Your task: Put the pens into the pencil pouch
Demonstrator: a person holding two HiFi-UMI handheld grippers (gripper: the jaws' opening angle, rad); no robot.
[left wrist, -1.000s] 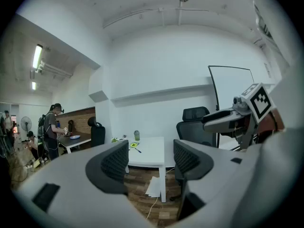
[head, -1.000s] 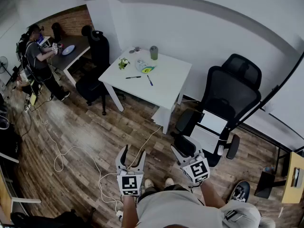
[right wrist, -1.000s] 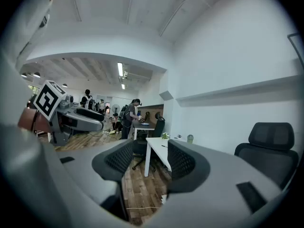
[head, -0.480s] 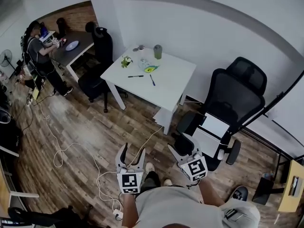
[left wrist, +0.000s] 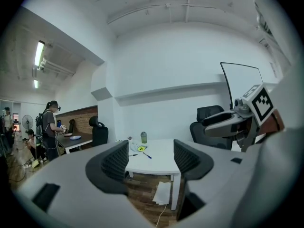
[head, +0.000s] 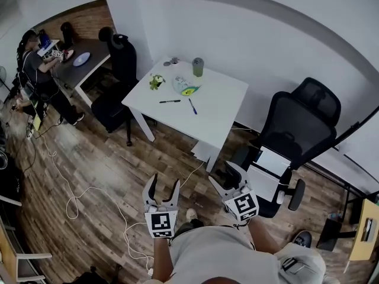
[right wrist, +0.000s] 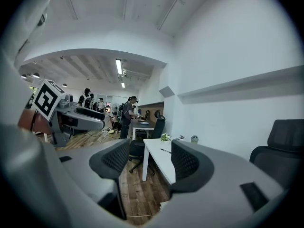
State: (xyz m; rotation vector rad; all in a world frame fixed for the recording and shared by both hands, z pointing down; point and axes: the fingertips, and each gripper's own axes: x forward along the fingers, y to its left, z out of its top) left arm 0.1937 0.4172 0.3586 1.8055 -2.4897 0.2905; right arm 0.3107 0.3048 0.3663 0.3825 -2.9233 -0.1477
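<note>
On the white table (head: pixel 219 108) some way ahead lie a black pen (head: pixel 169 102), a blue pen (head: pixel 193 106) and a pale pouch with a yellow-green patch (head: pixel 185 87). In the left gripper view the same table (left wrist: pixel 159 158) shows between the jaws, with the pouch (left wrist: pixel 140 147) and blue pen (left wrist: pixel 147 155) tiny on it. My left gripper (head: pixel 163 189) and right gripper (head: pixel 227 175) hang over the wooden floor, well short of the table, both open and empty. The right gripper view sees the table (right wrist: pixel 159 156) end-on.
A black office chair (head: pixel 296 138) stands right of the table, another dark chair (head: pixel 118 76) at its left. A green cup (head: pixel 198 67) and a small plant (head: pixel 156 81) stand on the table. A white cable (head: pixel 95 194) trails over the floor. A person (head: pixel 34 64) sits at a far desk.
Both grippers have moved forward over the floor toward the table, which now sits a little nearer. The right jaws stand wider than a second ago.
</note>
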